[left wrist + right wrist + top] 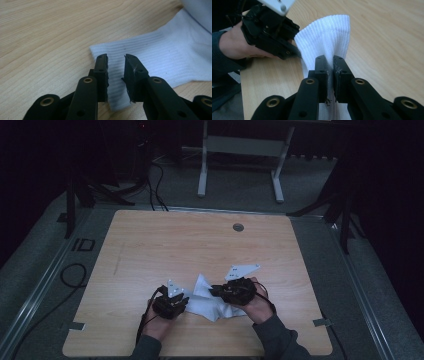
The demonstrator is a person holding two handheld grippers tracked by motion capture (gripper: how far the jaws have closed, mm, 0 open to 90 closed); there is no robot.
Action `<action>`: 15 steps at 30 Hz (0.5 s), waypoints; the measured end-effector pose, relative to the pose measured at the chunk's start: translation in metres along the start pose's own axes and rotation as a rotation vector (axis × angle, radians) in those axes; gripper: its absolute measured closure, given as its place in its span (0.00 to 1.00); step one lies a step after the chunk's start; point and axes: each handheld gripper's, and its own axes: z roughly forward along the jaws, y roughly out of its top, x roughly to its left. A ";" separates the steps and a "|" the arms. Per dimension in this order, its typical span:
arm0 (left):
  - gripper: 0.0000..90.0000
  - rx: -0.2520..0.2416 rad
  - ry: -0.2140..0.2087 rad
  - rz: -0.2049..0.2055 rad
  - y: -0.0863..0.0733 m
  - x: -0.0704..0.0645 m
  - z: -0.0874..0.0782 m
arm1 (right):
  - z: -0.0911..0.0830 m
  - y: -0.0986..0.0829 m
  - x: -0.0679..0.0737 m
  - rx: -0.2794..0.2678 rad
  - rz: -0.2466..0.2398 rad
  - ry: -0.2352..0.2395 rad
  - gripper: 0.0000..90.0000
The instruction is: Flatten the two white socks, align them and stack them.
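A white sock (212, 301) lies on the near half of the counter (150, 245), between the two hands and close to the front edge. Little else sits on the counter: a small round grey cap (238, 227) is set into the wood near the far edge, well apart from the sock. Nothing stands between the tools and the cloth.

The left hand-held gripper (116, 72) is released, its jaws parted with a gap above the ribbed cuff, one on either side of a strip of the fabric near the cuff's corner. The right hand-held gripper (330, 75) is clenched on the sock, with a fold of white knit pinched between its jaws and rising from them in a soft, puckered ridge. In the right gripper view the left hand (237, 46) and its tool sit just beside the far end of that ridge.

The sock is a fine ribbed knit, soft and crumpled in the middle. The jaws are matte black with brass-coloured rivets. The counter is pale wood-grain laminate with rounded corners. Around it are grey carpet, black cables (155, 185), and the white legs of a second table (240, 165) in a dark room.
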 end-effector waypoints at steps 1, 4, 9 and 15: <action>0.79 -0.004 -0.003 -0.007 0.000 0.002 -0.002 | 0.002 -0.001 0.000 0.001 0.008 0.000 0.92; 0.78 -0.018 -0.003 -0.021 0.000 0.005 -0.006 | 0.011 -0.006 0.003 0.025 0.016 -0.013 0.92; 0.78 -0.029 -0.002 -0.042 0.001 0.010 -0.011 | 0.022 -0.008 0.008 0.055 0.011 -0.024 0.92; 0.78 -0.047 0.014 -0.066 0.001 0.016 -0.017 | 0.038 -0.006 0.011 0.089 0.025 -0.020 0.92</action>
